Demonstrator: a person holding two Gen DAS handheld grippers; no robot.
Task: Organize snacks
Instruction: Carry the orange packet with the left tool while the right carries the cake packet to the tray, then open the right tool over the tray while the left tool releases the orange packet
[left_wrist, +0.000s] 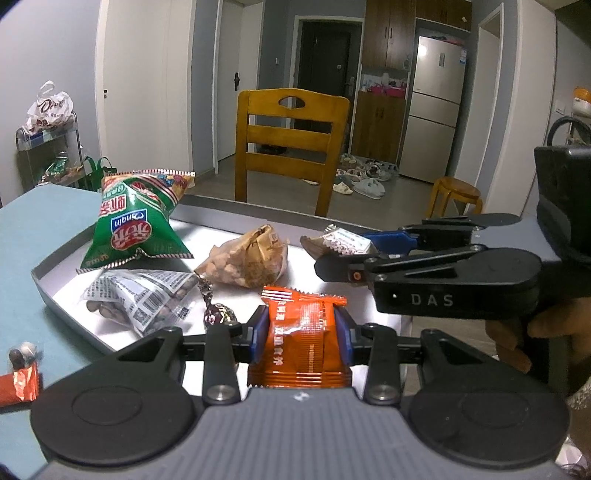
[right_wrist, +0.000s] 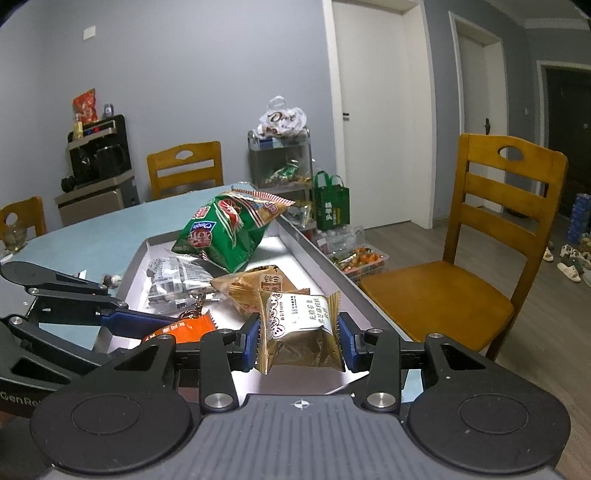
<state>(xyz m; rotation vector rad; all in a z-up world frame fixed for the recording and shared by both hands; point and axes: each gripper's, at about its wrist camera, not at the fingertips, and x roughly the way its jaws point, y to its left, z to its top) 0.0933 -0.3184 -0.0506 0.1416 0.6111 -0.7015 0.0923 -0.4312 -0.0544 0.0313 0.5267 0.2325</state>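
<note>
Grey walls, white doors, wooden chair (left_wrist: 291, 147), fridge (left_wrist: 436, 107), wood floor.

1. Room's pretty dim, a cool, bluish indoor cast.
2. Brightest spot is the white tray (left_wrist: 236, 236) floor, glaring near the middle.
3. Foil on the orange packet (left_wrist: 301, 343) throws small highlights.
4. Heavy fisheye bend: door frames bow, corners go black.
5. Focus is decent, slightly soft at the edges.

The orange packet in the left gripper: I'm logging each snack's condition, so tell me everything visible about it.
The orange packet is a small, shiny foil-like wrapper with white print and a red-and-white striped, crimped top edge. It looks sealed and slightly crumpled. It stands roughly upright, pinched on both sides by the blue pads of the left gripper, over the near end of the grey tray. Whether its bottom touches the tray cannot be told.
</note>
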